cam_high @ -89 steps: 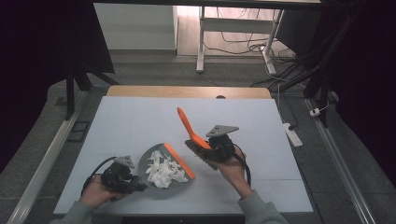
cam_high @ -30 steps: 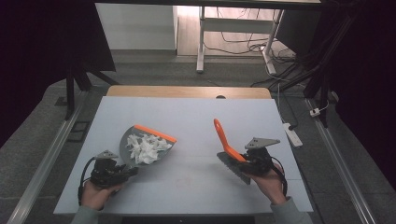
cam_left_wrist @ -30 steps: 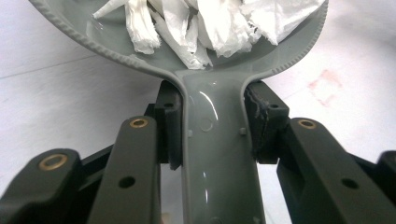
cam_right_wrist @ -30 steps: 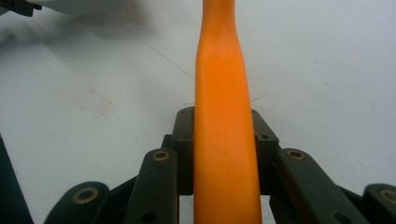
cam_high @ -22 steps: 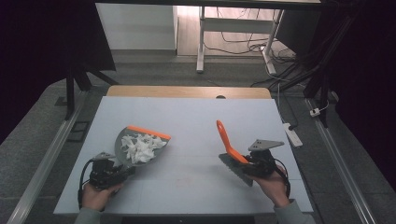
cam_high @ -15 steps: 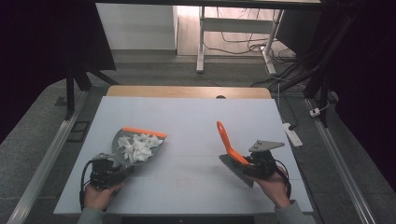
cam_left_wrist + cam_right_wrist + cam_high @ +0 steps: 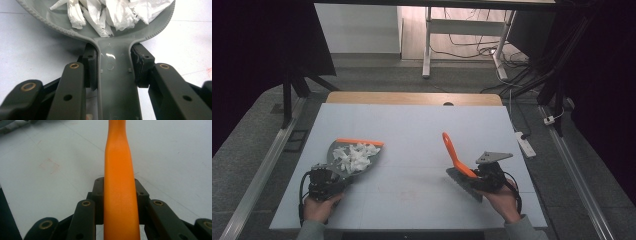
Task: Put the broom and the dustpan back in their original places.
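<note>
- Left gripper (image 7: 326, 181), clamped on the flat grey handle of the grey plastic dustpan (image 7: 349, 161) with an orange front lip; pads (image 7: 91, 65) pressed to both handle edges.
- Heap of torn white paper scraps (image 7: 354, 154) inside the pan, just ahead of the jaws.
- Against three seconds ago: pan and left gripper carried away from mid-table toward the left edge; orange lip now on the far side of the pan.
- Right gripper (image 7: 479, 176), pinching the orange plastic handle of the brush (image 7: 455, 156); handle rising out between the jaws, grey bristle strip beside them.
- Brush shifted rightward since then, well apart from the pan.
- Pale blue table mat (image 7: 412, 125) beneath both.
</note>
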The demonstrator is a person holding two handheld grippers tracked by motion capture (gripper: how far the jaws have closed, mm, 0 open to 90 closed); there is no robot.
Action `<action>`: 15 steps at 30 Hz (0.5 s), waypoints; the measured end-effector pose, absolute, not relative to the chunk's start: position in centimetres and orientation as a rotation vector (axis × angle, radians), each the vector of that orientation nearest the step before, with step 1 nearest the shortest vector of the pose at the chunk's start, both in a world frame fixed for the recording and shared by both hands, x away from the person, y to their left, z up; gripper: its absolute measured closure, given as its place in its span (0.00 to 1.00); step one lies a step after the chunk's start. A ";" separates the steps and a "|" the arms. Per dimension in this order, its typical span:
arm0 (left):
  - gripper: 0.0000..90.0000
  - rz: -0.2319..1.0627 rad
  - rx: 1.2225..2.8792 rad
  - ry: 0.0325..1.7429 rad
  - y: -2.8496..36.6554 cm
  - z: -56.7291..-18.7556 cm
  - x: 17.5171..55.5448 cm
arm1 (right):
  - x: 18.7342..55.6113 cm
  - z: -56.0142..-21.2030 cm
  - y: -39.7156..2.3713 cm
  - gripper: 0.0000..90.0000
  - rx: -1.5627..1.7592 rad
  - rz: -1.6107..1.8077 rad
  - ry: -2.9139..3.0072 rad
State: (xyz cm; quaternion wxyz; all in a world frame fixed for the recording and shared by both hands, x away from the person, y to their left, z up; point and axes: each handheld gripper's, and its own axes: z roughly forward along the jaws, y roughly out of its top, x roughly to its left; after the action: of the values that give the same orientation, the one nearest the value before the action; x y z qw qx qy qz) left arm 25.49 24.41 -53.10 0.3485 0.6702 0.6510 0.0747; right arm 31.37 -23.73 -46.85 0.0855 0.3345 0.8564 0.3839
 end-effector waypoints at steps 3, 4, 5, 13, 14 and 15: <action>0.68 0.196 1.745 1.698 24.3 -53.3 25.6 | 31.5 -47.2 -23.6 0.78 1.003 1.137 2.571; 0.68 0.195 1.751 1.700 24.3 -53.4 25.7 | 31.5 -47.5 -23.5 0.78 1.010 1.131 2.579; 0.68 0.194 1.753 1.703 24.3 -53.4 25.7 | 31.6 -47.6 -23.5 0.78 1.015 1.125 2.586; 0.68 0.201 1.761 1.700 24.2 -53.5 25.8 | 32.5 -48.8 -24.0 0.78 1.087 1.086 2.598; 0.68 0.200 1.761 1.699 24.2 -53.5 25.8 | 32.6 -48.9 -24.2 0.78 1.102 1.092 2.592; 0.67 0.200 1.760 1.700 24.2 -53.5 25.8 | 32.8 -48.9 -24.4 0.78 1.113 1.094 2.589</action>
State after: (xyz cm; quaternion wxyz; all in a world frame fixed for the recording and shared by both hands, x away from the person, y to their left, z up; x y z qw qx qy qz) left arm 25.77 24.21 -53.55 0.3366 0.6751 0.6519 0.0769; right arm 32.77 -24.35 -48.92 0.0593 0.3674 0.8549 0.3614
